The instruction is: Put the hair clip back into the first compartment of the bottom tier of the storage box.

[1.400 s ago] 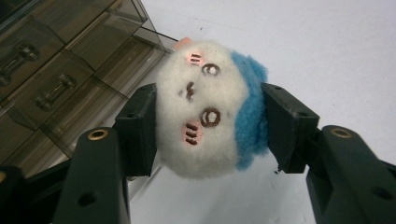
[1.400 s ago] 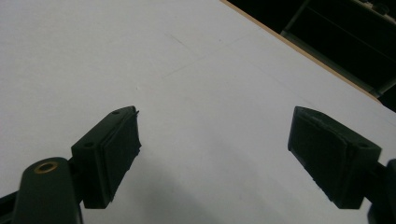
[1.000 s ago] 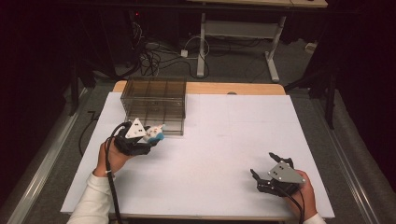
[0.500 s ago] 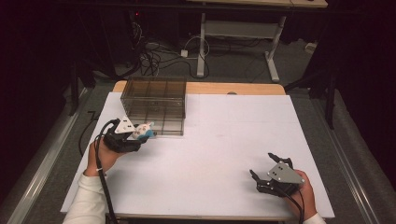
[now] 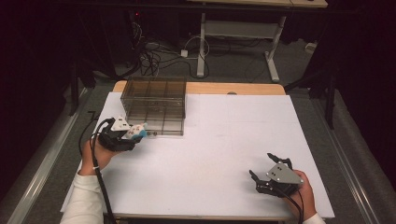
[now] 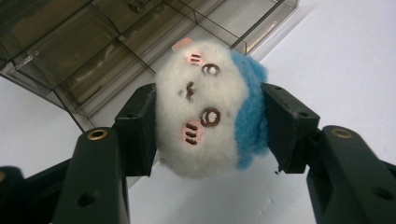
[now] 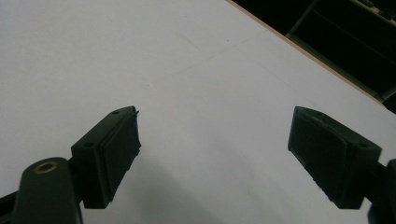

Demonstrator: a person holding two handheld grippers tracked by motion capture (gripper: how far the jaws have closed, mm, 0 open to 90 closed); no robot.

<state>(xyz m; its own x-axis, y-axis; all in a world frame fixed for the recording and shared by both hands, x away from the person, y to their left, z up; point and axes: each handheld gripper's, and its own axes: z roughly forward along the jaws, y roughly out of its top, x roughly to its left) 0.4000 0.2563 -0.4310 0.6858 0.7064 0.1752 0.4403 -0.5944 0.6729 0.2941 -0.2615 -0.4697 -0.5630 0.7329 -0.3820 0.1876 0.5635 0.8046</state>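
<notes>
at the left of the high view, the left gripper sits just off the near left corner of a smoky clear compartment box, its jaws clamped on a small round plush toy. in the left gripper view the plush toy is white with a blue patch on one side and a stitched face with pink cheeks, tilted sideways, and the two black pads press into its flanks; the divided compartment box lies just beyond it. the box stands at the far left part of the white table. well apart at the near right, the right gripper rests low by the table's near edge, its jaws spread wide with nothing between them, bare white table ahead.
</notes>
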